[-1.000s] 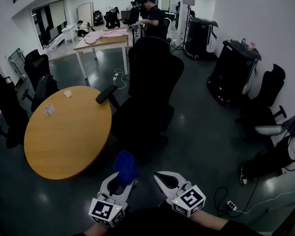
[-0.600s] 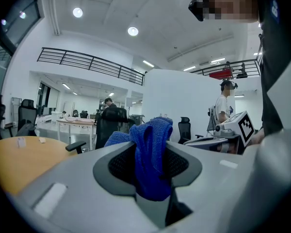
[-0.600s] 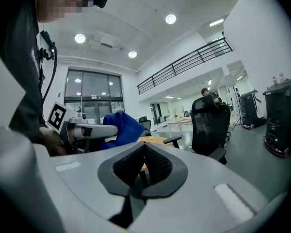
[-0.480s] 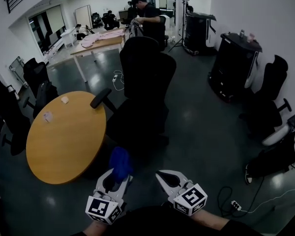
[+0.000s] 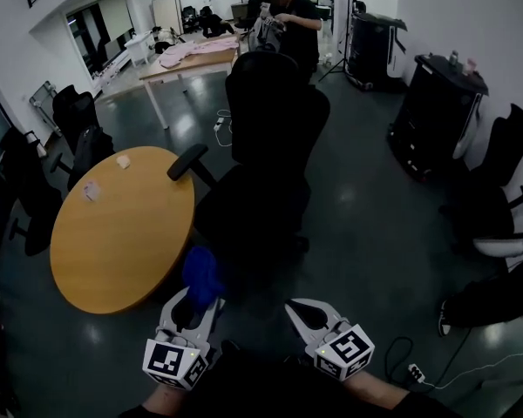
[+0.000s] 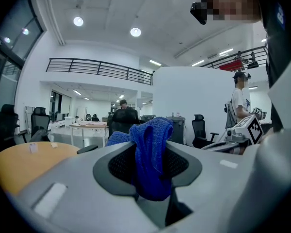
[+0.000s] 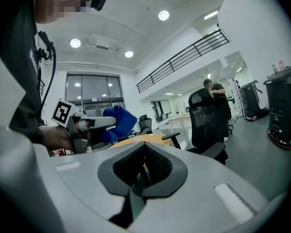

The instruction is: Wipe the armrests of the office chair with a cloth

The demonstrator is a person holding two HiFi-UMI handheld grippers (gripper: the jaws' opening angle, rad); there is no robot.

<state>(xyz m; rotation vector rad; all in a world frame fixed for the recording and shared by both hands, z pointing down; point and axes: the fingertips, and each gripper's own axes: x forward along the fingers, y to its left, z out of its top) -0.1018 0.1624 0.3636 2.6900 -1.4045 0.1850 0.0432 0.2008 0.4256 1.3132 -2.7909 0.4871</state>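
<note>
A black office chair (image 5: pixel 270 138) stands in the middle of the floor with its back toward me. Its left armrest (image 5: pixel 188 161) sticks out beside the round wooden table (image 5: pixel 122 233). My left gripper (image 5: pixel 197 300) is low in the head view, well short of the chair. It is shut on a blue cloth (image 5: pixel 200 273), which bunches up between the jaws (image 6: pixel 150 149). My right gripper (image 5: pixel 296 307) is beside it, shut with nothing in it. In the right gripper view the chair (image 7: pixel 207 115) and an armrest (image 7: pixel 170 138) are ahead, apart from the jaws.
Other black chairs (image 5: pixel 78 116) stand left of the round table and along the right wall (image 5: pixel 506 146). A person (image 5: pixel 292 20) stands at a long table (image 5: pixel 196 59) at the back. Black cabinets (image 5: pixel 436 111) are at the right. A cable and power strip (image 5: pixel 414 373) lie on the floor.
The head view has swung a little. Both grippers stay low in front of me, the left still holding the cloth. The person at the back table has shifted to the right.
</note>
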